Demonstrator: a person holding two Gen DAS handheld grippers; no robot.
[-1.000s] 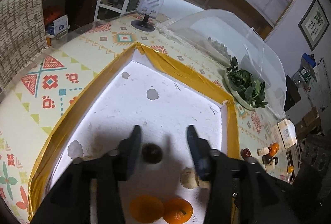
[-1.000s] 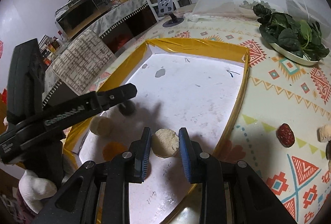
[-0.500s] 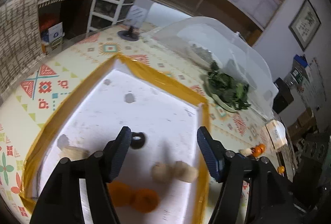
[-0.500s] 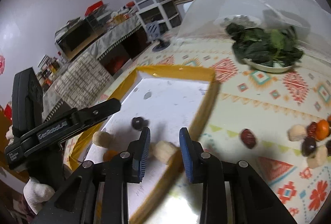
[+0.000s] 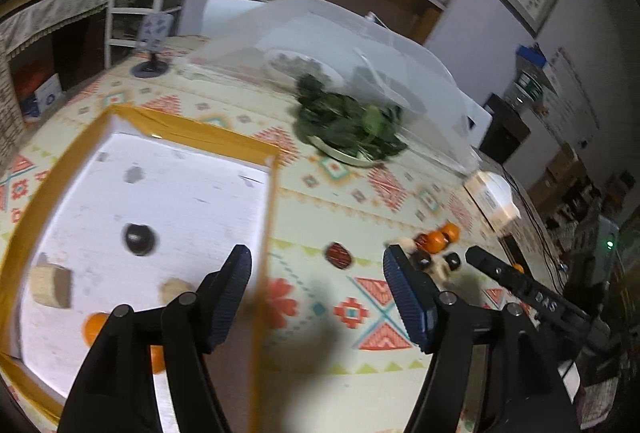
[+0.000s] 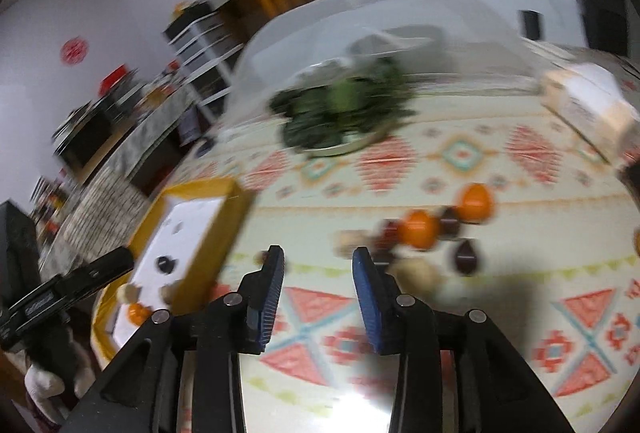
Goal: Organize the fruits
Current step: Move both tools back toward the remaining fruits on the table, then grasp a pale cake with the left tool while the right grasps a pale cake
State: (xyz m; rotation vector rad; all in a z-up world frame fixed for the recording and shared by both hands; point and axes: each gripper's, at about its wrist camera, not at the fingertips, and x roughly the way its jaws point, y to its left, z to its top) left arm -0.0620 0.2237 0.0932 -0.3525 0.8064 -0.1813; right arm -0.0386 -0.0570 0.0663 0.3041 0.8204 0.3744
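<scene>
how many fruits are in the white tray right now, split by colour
orange fruits: 2
beige pieces: 2
dark round fruit: 1
total in the white tray: 5

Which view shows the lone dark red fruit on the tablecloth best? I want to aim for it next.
The left wrist view: the dark red fruit lies sharp and unobstructed on the tablecloth, between the tray and the fruit cluster. In the right wrist view it is only a blurred speck mostly hidden behind a fingertip.
</scene>
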